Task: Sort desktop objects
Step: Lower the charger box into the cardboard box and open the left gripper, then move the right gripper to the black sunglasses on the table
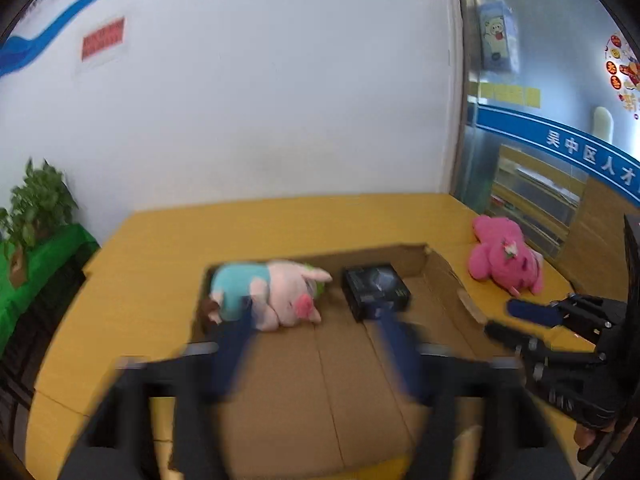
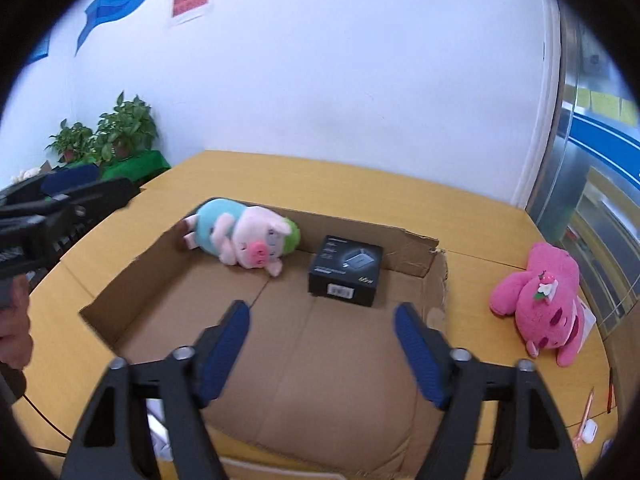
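Yellow table (image 2: 360, 184) carries an open, shallow cardboard box (image 2: 132, 280), its far right corner torn. Inside the box, at the far wall toward 11 o'clock in the right wrist view, a pig plush (image 2: 244, 240) in a pale blue top lies on its side, snout toward the camera. A black retail carton (image 2: 346, 270) sits flat on the box floor at 1 o'clock, just beside the far wall and apart from the plush. Outside the box, at 3 o'clock on the bare table, a pink plush bear (image 2: 540, 304) lies face-down — well apart from the box wall. Right tongs (image 2: 322, 320) are spread wide over the box floor, blue pads holding nothing. Left tongs (image 1: 316, 320) are blurred in their own view, fingers spread, empty, above the near part of the box. Potted plants (image 2: 108, 132) stand on a green-covered stand at 10 o'clock against the white wall — off the table.
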The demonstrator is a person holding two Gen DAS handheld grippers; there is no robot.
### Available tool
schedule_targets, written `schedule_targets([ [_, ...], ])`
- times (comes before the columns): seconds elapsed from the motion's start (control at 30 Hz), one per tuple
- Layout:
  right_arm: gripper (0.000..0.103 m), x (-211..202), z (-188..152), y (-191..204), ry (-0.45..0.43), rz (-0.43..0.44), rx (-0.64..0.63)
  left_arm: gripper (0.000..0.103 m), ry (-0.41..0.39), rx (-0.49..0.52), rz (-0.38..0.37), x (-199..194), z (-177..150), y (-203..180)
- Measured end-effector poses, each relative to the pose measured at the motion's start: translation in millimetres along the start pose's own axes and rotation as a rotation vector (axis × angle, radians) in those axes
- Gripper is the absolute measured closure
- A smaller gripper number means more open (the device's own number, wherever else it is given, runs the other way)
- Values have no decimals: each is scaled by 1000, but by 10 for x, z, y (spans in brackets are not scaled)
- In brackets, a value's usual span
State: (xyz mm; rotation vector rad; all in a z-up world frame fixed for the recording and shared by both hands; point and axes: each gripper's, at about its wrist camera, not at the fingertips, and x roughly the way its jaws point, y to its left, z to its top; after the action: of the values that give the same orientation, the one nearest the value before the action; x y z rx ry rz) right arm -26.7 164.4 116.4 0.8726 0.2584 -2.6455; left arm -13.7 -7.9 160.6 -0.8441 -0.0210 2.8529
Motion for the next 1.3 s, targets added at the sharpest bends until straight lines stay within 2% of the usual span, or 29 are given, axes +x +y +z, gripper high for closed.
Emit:
schedule_targets([
  [0.03, 103, -99, 1, 37, 12, -6, 6, 102, 50, -20, -54, 43, -72, 4],
  [0.07, 100, -140, -30, 62, 17, -2, 23, 103, 83, -39, -92, 71, -133, 11],
  [0.1, 100, -185, -48, 95, 23, -4, 33, 103, 91, -51, -87, 69, -208, 4],
  [0.13, 100, -244, -35, 139, 30, -5, 35, 102, 81, -54, -56, 35, -263, 1],
  [0.17, 100, -256, -63, 182, 38, -2, 36, 97, 67, -59, -21, -7, -309, 1],
  [0.2, 96, -256, -75, 222, 44, 1, 41, 73, 54, -69, 7, -71, -360, 7],
  [0.23, 74, -274, -107, 246, 51, 0, 49, 51, 51, -76, 19, -97, -387, 11],
  [0.27, 59, -267, -116, 267, 54, -8, 55, 13, 49, -86, 33, -134, -415, 20],
  [0.3, 30, -288, -138, 289, 42, -24, 62, 8, 26, -106, 51, -200, -447, 42],
  [0.33, 23, -314, -164, 308, 22, -39, 67, 8, -1, -115, 53, -272, -482, 42],
  [0.4, 23, -315, -202, 331, 20, -45, 72, 8, -32, -124, 41, -382, -525, 59],
  [0.53, 22, -344, -267, 351, 42, -26, 101, 8, -46, -161, 40, -490, -597, 104],
  [0.73, 23, -423, -383, 322, 32, -41, 105, 8, -65, -174, 71, -571, -658, 73],
  [0.9, 22, -432, -583, 108, 60, -84, 142, 8, -20, -133, 33, -524, -772, -41],
  [0.97, 22, -381, -743, -87, 103, -125, 191, 8, 27, -122, 4, -470, -862, -113],
  [1.07, 22, -296, -1064, -414, 185, -195, 270, 8, 96, -100, -79, -391, -1022, -277],
  [1.2, 24, -114, -1456, -693, 307, -178, 361, 8, 162, -34, -186, -325, -1235, -607],
  [1.3, 24, -8, -1593, -764, 357, -150, 391, 8, 200, -8, -283, -300, -1350, -830],
])
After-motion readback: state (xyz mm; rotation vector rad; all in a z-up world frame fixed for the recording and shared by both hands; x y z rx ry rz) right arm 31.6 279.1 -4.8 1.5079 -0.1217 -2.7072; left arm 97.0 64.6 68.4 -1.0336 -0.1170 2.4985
